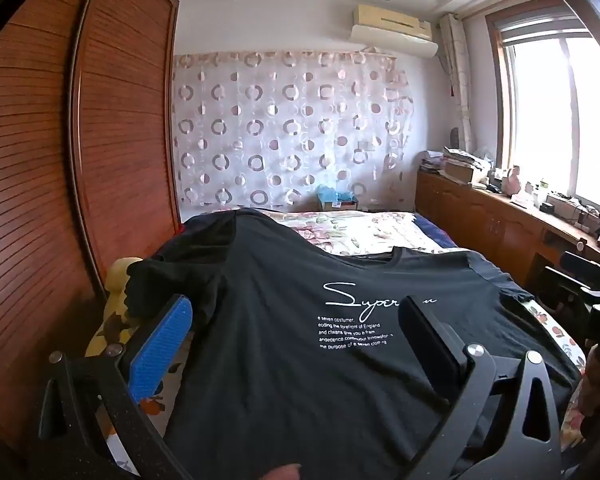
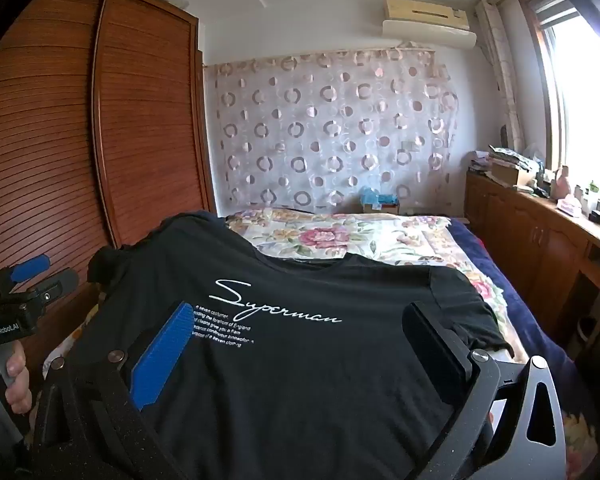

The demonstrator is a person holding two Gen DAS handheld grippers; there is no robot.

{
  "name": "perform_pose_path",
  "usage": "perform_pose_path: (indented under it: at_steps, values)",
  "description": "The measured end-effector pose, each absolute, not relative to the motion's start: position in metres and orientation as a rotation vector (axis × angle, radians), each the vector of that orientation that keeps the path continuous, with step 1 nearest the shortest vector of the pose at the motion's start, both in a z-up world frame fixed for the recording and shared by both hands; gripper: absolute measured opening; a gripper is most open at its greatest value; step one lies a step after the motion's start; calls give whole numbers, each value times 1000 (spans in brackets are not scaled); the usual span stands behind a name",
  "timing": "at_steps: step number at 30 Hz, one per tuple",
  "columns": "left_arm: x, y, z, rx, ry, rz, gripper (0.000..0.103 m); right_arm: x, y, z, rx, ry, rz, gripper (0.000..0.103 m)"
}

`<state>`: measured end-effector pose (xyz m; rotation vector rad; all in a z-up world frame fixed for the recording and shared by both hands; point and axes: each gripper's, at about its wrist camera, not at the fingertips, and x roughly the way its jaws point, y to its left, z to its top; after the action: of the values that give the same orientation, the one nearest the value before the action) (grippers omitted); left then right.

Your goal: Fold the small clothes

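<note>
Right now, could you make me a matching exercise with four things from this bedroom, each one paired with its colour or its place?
Things:
1. T-shirt
2. air conditioner
3. wardrobe
4. bed cover

Descriptions:
A. high on the far wall
B. floral pattern
C. black, spread flat with white lettering up
D. brown slatted doors, at the left

Pairs: 1-C, 2-A, 3-D, 4-B

Daylight floods through a window (image 1: pixel 556 120) to the right of our tongs, above a low wooden cabinet (image 1: pixel 480 216) crowded with clutter. Ahead of them, a floral bedspread (image 2: pixel 340 240) covers the bed before a circle-patterned curtain (image 1: pixel 288 128). A slatted wooden wardrobe (image 1: pixel 112 128) fills the left; an air conditioner (image 2: pixel 428 24) hangs high ahead
</note>
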<state>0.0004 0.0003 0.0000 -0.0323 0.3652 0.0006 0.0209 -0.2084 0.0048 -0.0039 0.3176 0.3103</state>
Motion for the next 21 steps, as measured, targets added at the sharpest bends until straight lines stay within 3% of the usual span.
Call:
perform_pose_path:
  at_steps: [21]
  values:
    - [-1, 1, 3, -1, 344, 10, 103, 19, -208, 5, 1, 316, 305, 103]
